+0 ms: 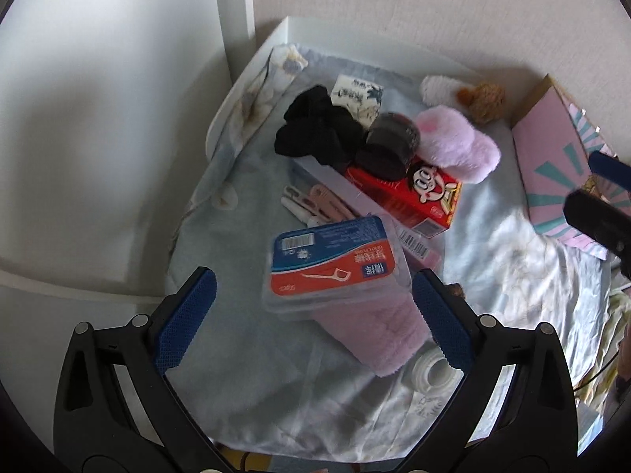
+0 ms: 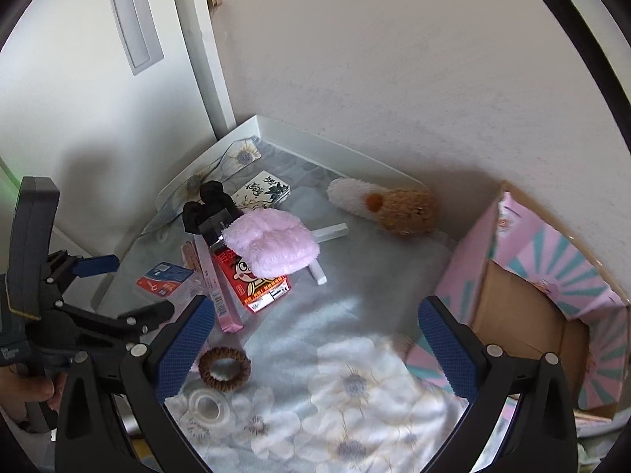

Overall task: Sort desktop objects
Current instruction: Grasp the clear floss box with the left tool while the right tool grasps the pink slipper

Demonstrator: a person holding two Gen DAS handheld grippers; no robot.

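My left gripper (image 1: 313, 287) is open, its blue pads (image 1: 189, 315) on either side of a clear dental floss box (image 1: 331, 264) with a blue and red label, apart from it. The box lies tilted on a lilac fuzzy cloth (image 1: 378, 335). Behind it sit a red carton (image 1: 410, 197), a black scrunchie (image 1: 315, 134), a dark tape roll (image 1: 394, 138) and a pink fluffy puff (image 1: 457, 146). My right gripper (image 2: 315, 315) is open and holds nothing, over the floral cloth beside an open pink cardboard box (image 2: 532, 299). In the right wrist view the left gripper (image 2: 134, 287) hovers by the floss box (image 2: 165, 276).
A brown hair tie (image 2: 224, 368) and a clear tape roll (image 2: 205, 404) lie near my right gripper. A brown and white plush toy (image 2: 394, 207) rests by the back wall. Clothes pegs (image 1: 315, 205), a long pink box (image 2: 224, 303) and a white card pack (image 1: 357, 94) lie around. Walls close the corner.
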